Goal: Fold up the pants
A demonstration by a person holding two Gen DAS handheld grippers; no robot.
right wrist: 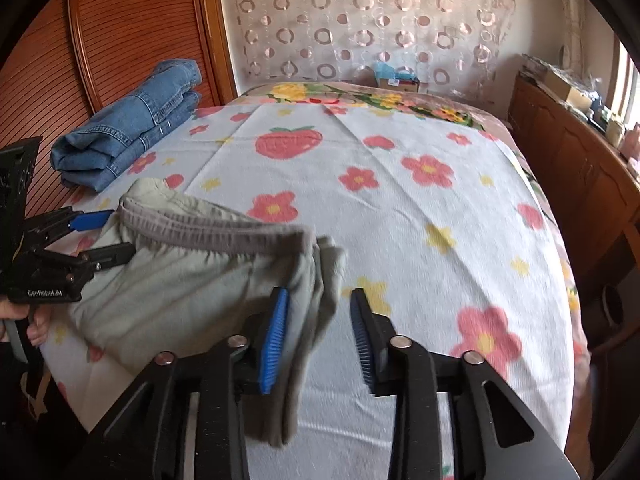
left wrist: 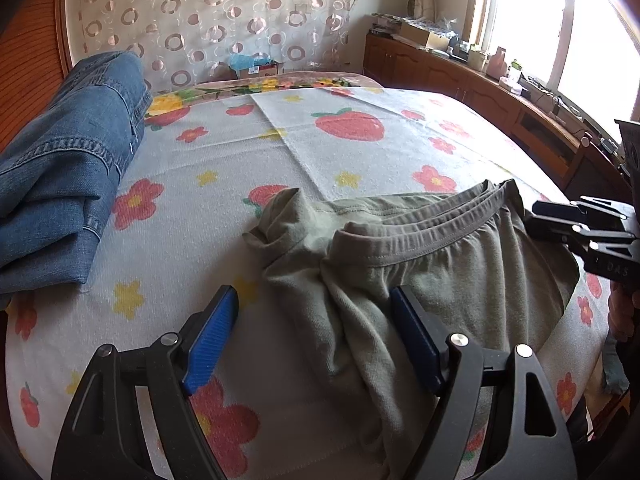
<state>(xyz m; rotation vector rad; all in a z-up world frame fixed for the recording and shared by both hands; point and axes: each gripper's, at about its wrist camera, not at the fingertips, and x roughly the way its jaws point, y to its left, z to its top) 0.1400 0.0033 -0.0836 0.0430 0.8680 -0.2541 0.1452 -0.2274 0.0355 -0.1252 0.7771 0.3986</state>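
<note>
Grey-green pants, loosely bunched with the darker elastic waistband on top, lie on the near part of a bed covered by a strawberry-and-flower sheet. The left gripper stands with its jaws wide apart over the left end of the garment; the cloth passes between the blue pads without being pinched. The right gripper has its jaws partly apart; a fold of the pants hangs between them, lying against the left blue pad and clear of the right one, so nothing is clamped. Folded blue jeans rest at the far left edge of the bed, well apart from the pants.
</note>
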